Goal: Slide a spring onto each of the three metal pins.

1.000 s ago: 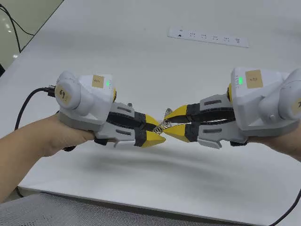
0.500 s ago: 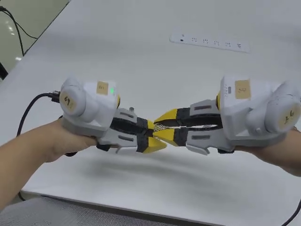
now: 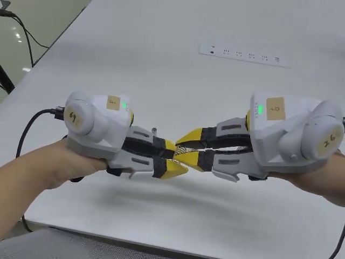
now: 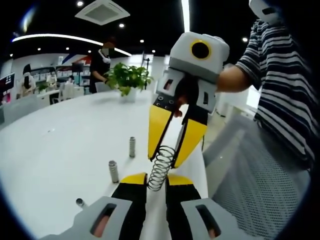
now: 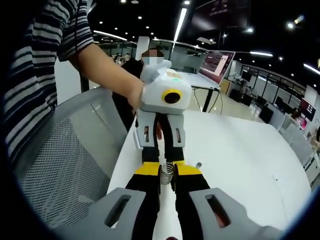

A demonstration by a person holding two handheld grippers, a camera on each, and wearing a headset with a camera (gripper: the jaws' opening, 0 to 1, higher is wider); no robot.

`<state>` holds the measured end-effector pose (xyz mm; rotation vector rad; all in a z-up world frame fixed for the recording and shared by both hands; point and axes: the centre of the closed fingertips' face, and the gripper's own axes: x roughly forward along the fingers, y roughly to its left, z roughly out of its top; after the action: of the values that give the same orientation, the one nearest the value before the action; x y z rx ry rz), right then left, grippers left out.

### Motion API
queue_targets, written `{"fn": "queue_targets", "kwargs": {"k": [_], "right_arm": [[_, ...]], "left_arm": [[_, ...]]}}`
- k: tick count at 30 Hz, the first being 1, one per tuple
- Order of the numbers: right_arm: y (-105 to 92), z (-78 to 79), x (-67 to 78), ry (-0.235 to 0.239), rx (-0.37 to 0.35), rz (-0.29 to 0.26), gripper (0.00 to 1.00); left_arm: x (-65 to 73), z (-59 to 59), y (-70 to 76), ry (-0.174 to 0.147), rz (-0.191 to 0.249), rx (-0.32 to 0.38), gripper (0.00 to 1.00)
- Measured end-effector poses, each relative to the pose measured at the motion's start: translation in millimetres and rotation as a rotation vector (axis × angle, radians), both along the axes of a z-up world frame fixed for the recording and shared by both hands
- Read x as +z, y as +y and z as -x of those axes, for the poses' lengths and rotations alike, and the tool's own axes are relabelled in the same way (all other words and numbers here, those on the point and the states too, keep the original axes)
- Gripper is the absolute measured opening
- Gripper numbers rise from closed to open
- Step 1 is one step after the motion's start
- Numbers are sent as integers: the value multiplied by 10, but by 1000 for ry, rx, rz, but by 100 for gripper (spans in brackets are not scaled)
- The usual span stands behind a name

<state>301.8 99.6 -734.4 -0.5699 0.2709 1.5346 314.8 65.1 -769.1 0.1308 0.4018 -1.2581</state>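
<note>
L gripper (image 4: 156, 182): jaws nearly closed, pinching one end of the spring (image 4: 161, 167). R gripper (image 3: 187, 152): tip to tip w/ L, jaws narrowed on the other end (grip looks shared). Spring axis runs tip to tip, held above the bench (image 3: 161, 54). Outward: bare pin (image 4: 80, 202) stands upright, just left of L's jaws. L judged nearer.

- White table (image 3: 161, 43), matte.
- White power strip (image 3: 243, 55) lying flat on the table's far part.
- Black cable (image 3: 24, 29) over the greenish floor, beyond the table's left edge.
- Grey mesh chair (image 5: 65, 165) just beside the table's near edge.
- Leafy plant (image 4: 127, 77) at the table's far end, with a person (image 4: 102, 62) standing behind it.
- Striped sleeve (image 4: 277, 75).
- Lit screen (image 5: 216, 64) on a far desk.
- Ceiling lights (image 4: 186, 12).
</note>
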Motion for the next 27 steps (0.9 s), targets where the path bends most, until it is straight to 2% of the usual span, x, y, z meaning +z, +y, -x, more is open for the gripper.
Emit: {"fn": "queue_targets", "kwargs": {"k": [1,8,15,16,18,21,27], "right_arm": [[-7,-11,-10,-17,0,9,7],[-35,-43,-7,-26,-14,14,7],[-70,-88,-77,-45,-26,49,7],[-71,-88,-85,-40,-26,50,7],[-75,-91,-107,-30,-30,54,7],[-81,-102,-148,-25,-34,63,7],[-94,-120,-205,-3,-40,78,7]], "left_arm": [[-3,0,6,0,0,2,7],[-29,-16,85,18,-2,41,11],[-22,-29,243,39,-1,92,15],[-21,-33,266,38,-2,99,16],[-24,-37,307,60,5,117,17],[-34,-50,375,53,-1,137,20],[-11,-51,505,69,7,178,23]]}}
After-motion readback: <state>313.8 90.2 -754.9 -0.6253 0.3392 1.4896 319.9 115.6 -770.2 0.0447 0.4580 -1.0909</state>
